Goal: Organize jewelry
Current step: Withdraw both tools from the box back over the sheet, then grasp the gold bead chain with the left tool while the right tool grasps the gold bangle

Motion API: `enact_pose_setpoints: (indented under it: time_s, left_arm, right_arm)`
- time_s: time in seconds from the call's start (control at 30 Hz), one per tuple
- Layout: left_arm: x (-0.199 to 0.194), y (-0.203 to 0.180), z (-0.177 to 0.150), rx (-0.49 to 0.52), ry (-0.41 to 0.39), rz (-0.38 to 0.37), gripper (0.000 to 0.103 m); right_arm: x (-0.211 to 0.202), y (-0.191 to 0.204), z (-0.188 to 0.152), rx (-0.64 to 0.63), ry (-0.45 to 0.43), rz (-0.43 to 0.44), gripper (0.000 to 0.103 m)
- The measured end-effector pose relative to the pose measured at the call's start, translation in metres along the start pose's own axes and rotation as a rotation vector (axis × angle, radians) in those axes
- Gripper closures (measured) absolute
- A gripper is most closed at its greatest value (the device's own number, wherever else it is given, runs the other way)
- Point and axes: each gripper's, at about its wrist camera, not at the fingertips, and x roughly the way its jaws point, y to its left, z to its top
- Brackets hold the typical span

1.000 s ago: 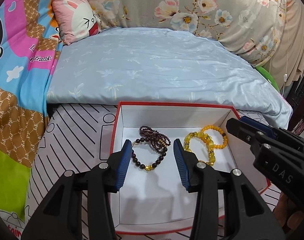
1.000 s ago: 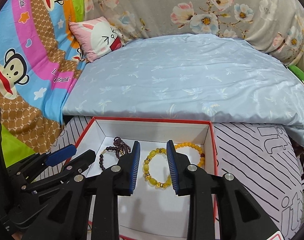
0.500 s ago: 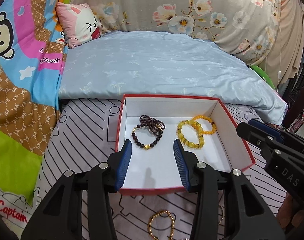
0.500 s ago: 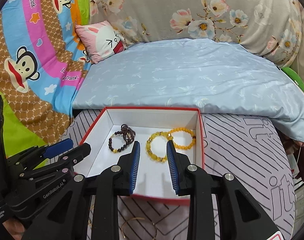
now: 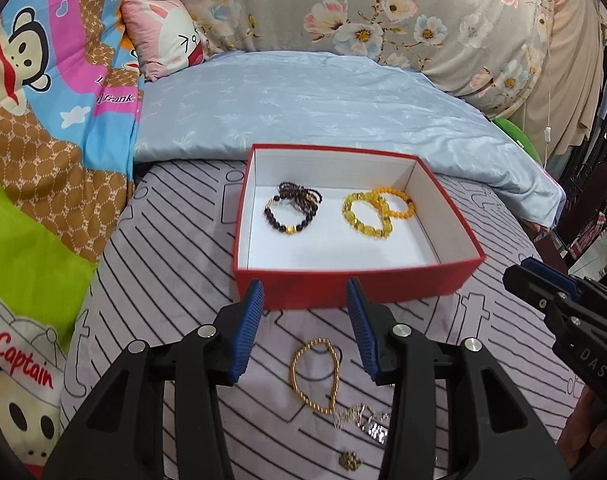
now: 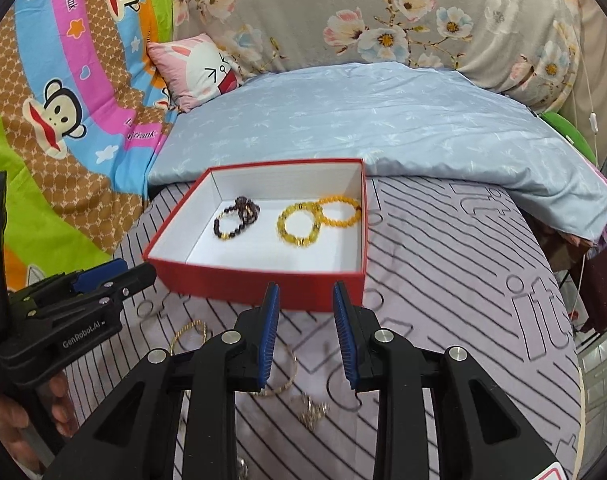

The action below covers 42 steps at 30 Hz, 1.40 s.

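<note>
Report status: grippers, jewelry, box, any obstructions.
Left hand-held gripper and right hand-held gripper open, empty. Beaded bracelets in red box; gold rope bracelet on the bed. Nothing in the way.

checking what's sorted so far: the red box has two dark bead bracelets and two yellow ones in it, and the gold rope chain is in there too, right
Not quite. The gold rope chain is not in the red box; it lies on the striped cover in front of it, as the left wrist view shows. The dark bead bracelets and yellow ones are inside, as you said.
</note>
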Motion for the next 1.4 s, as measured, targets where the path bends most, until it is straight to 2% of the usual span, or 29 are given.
enact_pose_setpoints:
  time_s: [0.23,0.47,0.8,1.0,1.1,1.2,1.3,1.4]
  left_arm:
    - [-0.003,0.003,-0.029,-0.015,0.044,0.003,0.061]
    - [0.015,0.011,-0.052,-0.046,0.099,0.020,0.062]
    - [0.040,0.008,-0.064,-0.037,0.135,0.037,0.064]
    - [0.047,0.003,-0.067,-0.023,0.133,0.051,0.074]
    - [0.048,0.005,-0.067,-0.026,0.132,0.044,0.087]
    - [0.048,0.006,-0.066,-0.030,0.134,0.036,0.095]
    - [0.049,0.007,-0.066,-0.032,0.137,0.025,0.100]
    - [0.048,0.008,-0.065,-0.038,0.137,0.017,0.100]
  right_arm:
    - [-0.011,-0.004,-0.036,0.028,0.040,0.008,0.075]
    - [-0.006,-0.007,-0.061,0.060,0.089,0.021,0.075]
    - [0.010,-0.006,-0.071,0.077,0.127,0.034,0.075]
    - [0.019,-0.006,-0.068,0.073,0.134,0.035,0.075]
    - [0.027,-0.005,-0.066,0.068,0.139,0.035,0.075]
    - [0.036,-0.004,-0.064,0.063,0.147,0.036,0.075]
    - [0.045,-0.002,-0.061,0.054,0.155,0.033,0.075]
    - [0.055,0.000,-0.059,0.045,0.165,0.031,0.075]
